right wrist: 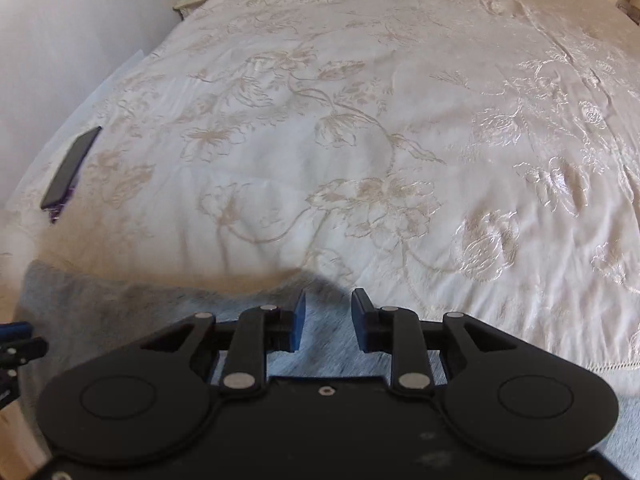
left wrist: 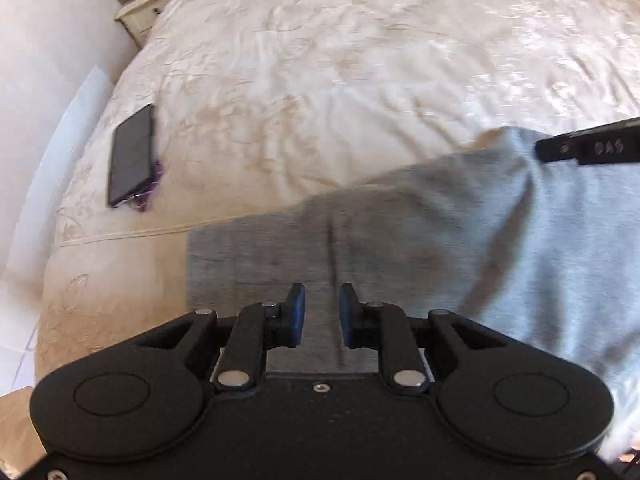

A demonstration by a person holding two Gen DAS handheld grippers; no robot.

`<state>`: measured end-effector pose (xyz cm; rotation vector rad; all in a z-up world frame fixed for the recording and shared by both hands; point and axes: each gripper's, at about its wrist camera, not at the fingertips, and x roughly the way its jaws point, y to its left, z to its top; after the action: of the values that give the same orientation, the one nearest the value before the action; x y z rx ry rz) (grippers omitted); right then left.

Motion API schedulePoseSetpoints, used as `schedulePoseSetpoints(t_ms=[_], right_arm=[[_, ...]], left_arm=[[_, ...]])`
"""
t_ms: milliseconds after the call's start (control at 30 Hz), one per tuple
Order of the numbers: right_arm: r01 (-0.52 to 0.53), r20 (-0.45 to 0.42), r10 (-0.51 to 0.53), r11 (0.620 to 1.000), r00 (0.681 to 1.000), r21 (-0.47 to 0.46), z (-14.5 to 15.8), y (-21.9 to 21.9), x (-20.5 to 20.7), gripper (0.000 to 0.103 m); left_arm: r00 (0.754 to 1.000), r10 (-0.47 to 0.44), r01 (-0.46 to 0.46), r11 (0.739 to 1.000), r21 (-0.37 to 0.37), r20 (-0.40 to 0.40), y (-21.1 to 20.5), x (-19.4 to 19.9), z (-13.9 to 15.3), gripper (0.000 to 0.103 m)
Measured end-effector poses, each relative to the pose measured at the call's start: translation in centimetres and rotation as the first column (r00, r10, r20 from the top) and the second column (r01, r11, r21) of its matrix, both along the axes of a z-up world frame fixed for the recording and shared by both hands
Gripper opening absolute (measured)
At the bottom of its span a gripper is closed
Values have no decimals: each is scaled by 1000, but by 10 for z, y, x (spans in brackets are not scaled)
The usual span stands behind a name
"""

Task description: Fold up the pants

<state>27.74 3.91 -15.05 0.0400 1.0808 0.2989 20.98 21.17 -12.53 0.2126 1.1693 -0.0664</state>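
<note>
left gripper (left wrist: 322, 312) is sitting low over the grey pants (left wrist: 460, 232), fingers apart with a narrow gap between the blue pads (left wrist: 298, 312), a dark seam line of the fabric running up between them; can't tell if the pads are touching cloth. right gripper (right wrist: 328, 316) is also hovering over the pants (right wrist: 120, 308), fingers apart, blurred grey fabric showing between them, nothing visibly pinched. pants are lying at the near edge of the bed, on the cream embroidered bedspread (right wrist: 360, 140), bunching up toward the right in the left wrist view, where the other gripper's black tip is poking in at the fabric edge. further out a dark phone (left wrist: 132, 156) is resting on something purple near the bed's left edge. a nightstand (left wrist: 140, 12) with a framed picture is standing at the far left corner
</note>
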Motion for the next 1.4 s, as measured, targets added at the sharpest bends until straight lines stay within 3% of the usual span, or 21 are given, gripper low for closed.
schedulePoseSetpoints(t_ms=[67,133,200,300,367,433,500,633,700,767,867,933,1033,1133,1200,1267,1333,1400], right_arm=[[-72,-39,73,997,997,28,4,4,-34,28],[-153,-113,155,988,981,28,-2,9,-75,28],[-229,-251,229,973,941,29,-18,14,-114,28],[-292,-295,295,955,909,55,-15,10,-155,28],[-218,-275,232,972,933,83,-1,-6,-162,26],[-92,-187,107,992,977,86,16,-30,-161,26],[46,-80,-44,999,996,25,27,-55,-158,26],[239,3,-240,964,971,-116,13,-111,-146,27],[274,-52,-289,941,956,-199,-8,-148,-149,27],[261,-164,-302,937,939,-232,-26,-180,-166,26],[268,-177,-294,951,939,-156,-11,-228,-191,26],[311,-99,-325,941,940,-137,7,-263,-201,27],[431,11,-433,894,901,-124,22,-327,-197,28],[503,53,-502,846,863,-175,12,-384,-186,28],[517,21,-530,817,848,-255,-2,-424,-186,28],[486,-93,-545,802,833,-347,-19,-456,-195,28],[496,-120,-547,816,828,-296,-11,-484,-220,23],[529,-92,-562,813,822,-243,7,-503,-235,29]], left_arm=[[996,-86,84,996,-39,-39,-14,-16,-8,34],[987,-118,121,992,18,-108,-23,-32,-26,34],[969,-135,157,983,95,-206,-30,-49,-49,34],[966,-178,204,970,132,-186,-41,-61,-35,29],[976,-178,193,974,115,-127,-50,-58,-16,29],[980,-193,198,976,95,-57,-66,-53,0,29],[974,-225,224,972,68,12,-90,-49,9,30],[973,-229,231,972,38,-40,-132,-42,-15,30],[960,-234,244,969,49,-154,-141,-45,-42,33],[947,-227,257,960,114,-227,-148,-57,-60,33],[965,-170,203,967,157,-197,-163,-59,-40,29],[980,-130,150,980,128,-153,-180,-55,-20,29],[989,-119,127,988,90,-88,-228,-44,-3,29],[989,-134,138,989,51,-68,-288,-35,-5,30],[987,-138,140,990,26,-77,-324,-32,-9,30],[984,-153,152,988,-12,-89,-354,-31,-11,30],[980,-171,169,985,-27,-98,-378,-33,-10,31],[976,-194,191,981,-36,-98,-400,-33,-9,30]])
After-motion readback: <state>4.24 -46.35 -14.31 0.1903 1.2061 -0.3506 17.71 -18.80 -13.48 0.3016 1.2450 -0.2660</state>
